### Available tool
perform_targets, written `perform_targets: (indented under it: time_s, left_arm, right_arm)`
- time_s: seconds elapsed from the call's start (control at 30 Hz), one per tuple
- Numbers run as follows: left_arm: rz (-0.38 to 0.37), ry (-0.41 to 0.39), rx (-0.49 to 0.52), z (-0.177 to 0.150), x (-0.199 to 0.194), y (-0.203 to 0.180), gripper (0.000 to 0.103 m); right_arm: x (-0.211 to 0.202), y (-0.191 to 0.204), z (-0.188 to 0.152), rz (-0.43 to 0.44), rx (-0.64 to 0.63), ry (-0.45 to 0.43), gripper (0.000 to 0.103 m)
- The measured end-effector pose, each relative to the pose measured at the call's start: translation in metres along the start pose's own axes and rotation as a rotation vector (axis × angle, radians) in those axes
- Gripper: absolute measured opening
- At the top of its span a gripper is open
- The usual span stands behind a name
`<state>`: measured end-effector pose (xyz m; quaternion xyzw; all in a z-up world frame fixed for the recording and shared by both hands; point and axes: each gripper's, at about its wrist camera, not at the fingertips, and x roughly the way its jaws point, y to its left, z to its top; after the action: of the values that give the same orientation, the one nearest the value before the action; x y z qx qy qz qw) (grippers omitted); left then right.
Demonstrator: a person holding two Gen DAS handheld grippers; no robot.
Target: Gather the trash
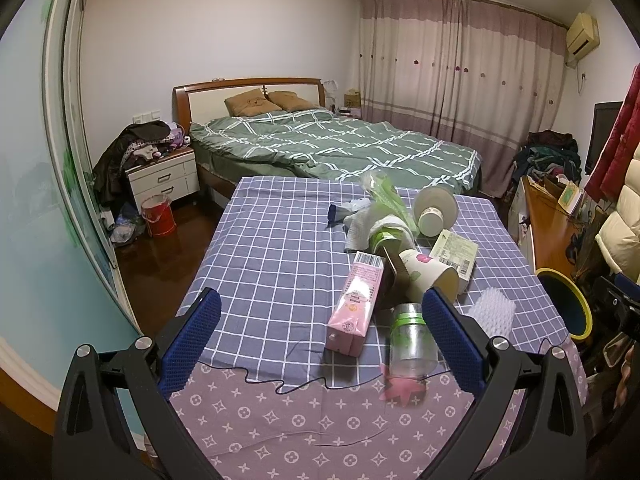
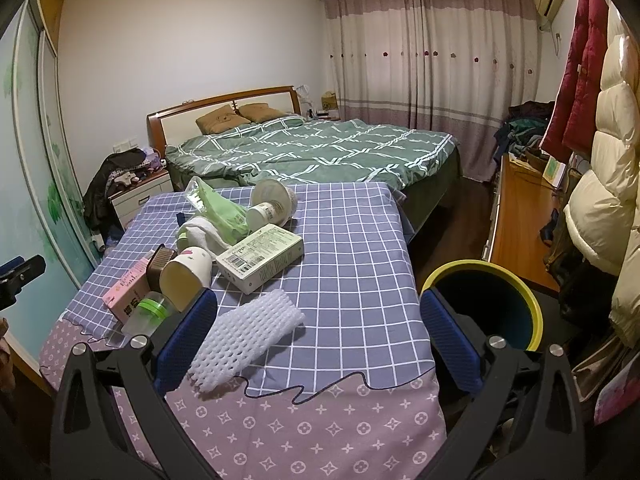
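A heap of trash lies on the checked tablecloth (image 1: 272, 256): a pink carton (image 1: 354, 300), a clear bottle with a green collar (image 1: 412, 338), a paper cup (image 1: 430, 276), a white box (image 1: 458, 256), a white foam net (image 2: 244, 334), a green plastic bag (image 2: 220, 208) and a tub (image 2: 272, 202). My left gripper (image 1: 320, 336) is open and empty above the table's near edge, with the carton and bottle between its fingers. My right gripper (image 2: 318, 336) is open and empty, with the foam net by its left finger. A dark bin with a yellow rim (image 2: 486, 304) stands right of the table.
A bed with a green quilt (image 1: 332, 148) lies beyond the table. A nightstand piled with clothes (image 1: 160, 168) and a red bucket (image 1: 158, 216) stand at the left. A wooden desk (image 2: 520, 216) and hanging coats (image 2: 600, 180) line the right side.
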<state>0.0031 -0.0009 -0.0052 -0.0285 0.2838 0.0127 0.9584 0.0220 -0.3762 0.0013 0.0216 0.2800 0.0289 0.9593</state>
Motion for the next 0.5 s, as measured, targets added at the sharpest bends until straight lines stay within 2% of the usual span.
perform_targets:
  time_s: [0.5]
  left_arm:
    - [-0.001, 0.002, 0.006, -0.0013, 0.0007, -0.0038, 0.099]
  right_arm:
    - [0.0005, -0.0012, -0.0006, 0.001, 0.003, 0.001, 0.097]
